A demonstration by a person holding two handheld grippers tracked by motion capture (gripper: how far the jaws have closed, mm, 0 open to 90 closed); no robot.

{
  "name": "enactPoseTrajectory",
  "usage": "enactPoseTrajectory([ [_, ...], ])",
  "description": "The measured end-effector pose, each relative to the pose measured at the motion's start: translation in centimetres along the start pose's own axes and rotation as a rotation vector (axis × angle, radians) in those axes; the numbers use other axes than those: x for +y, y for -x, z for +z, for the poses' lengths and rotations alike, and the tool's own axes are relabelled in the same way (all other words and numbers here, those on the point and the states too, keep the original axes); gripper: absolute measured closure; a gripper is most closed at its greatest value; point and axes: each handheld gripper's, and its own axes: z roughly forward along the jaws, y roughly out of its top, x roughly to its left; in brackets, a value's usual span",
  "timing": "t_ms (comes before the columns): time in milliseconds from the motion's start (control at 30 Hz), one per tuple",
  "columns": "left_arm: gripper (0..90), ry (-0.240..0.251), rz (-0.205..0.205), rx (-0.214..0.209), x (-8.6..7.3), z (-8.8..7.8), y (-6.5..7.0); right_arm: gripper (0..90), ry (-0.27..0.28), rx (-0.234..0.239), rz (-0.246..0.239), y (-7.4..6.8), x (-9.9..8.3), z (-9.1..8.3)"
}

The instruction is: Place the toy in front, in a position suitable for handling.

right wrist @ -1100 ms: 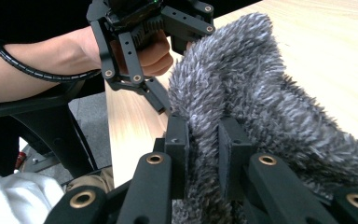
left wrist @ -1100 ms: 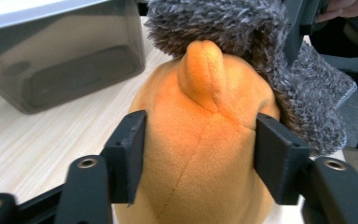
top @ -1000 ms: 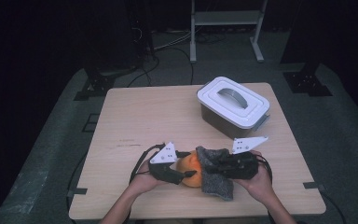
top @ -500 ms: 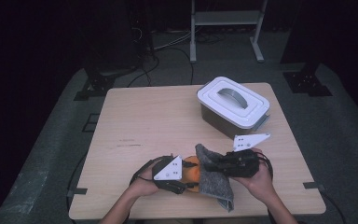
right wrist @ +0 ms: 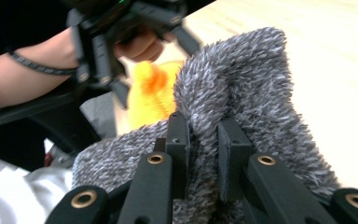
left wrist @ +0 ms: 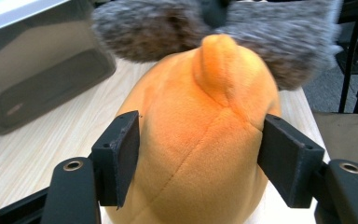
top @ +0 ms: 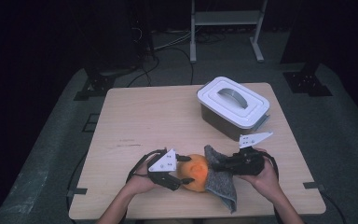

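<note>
The orange plush toy (top: 193,172) rests at the table's (top: 158,112) 6 o'clock edge. The left hand-held gripper (left wrist: 200,154), its jaws just widened, brackets the toy to steady it. The right hand-held gripper (right wrist: 205,135) stays clenched on the grey fuzzy cloth (top: 221,179) at the toy's 3 o'clock side, apparently for wrapping or wiping.

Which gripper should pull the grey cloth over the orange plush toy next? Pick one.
Right. The right gripper is already shut on the grey cloth, beside the orange plush toy. The left gripper straddles the toy and should just steady it.
</note>
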Motion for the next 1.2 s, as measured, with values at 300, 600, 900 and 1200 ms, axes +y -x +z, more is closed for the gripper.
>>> enactPoseTrajectory([
  [300, 42.0, -0.007, 0.081, -0.035, 0.3, 0.0, 0.7, 76.3, 0.017, 0.02, -0.095, -2.3, 1.5, 1.1],
  [600, 44.7, 0.016, 0.008, -0.023, -0.4, -0.4, -0.2, 76.5, 0.036, -0.034, 0.014, 0.7, -0.1, -0.6],
  [900, 44.4, 0.05, -0.109, -0.013, -1.5, -1.1, -1.5, 76.4, 0.056, -0.023, 0.098, 2.5, -1.2, -1.1],
  [1200, 44.0, 0.074, -0.224, 0.003, -2.6, -1.8, -2.7, 76.0, 0.014, -0.027, 0.123, 2.9, -1.8, -0.3],
])
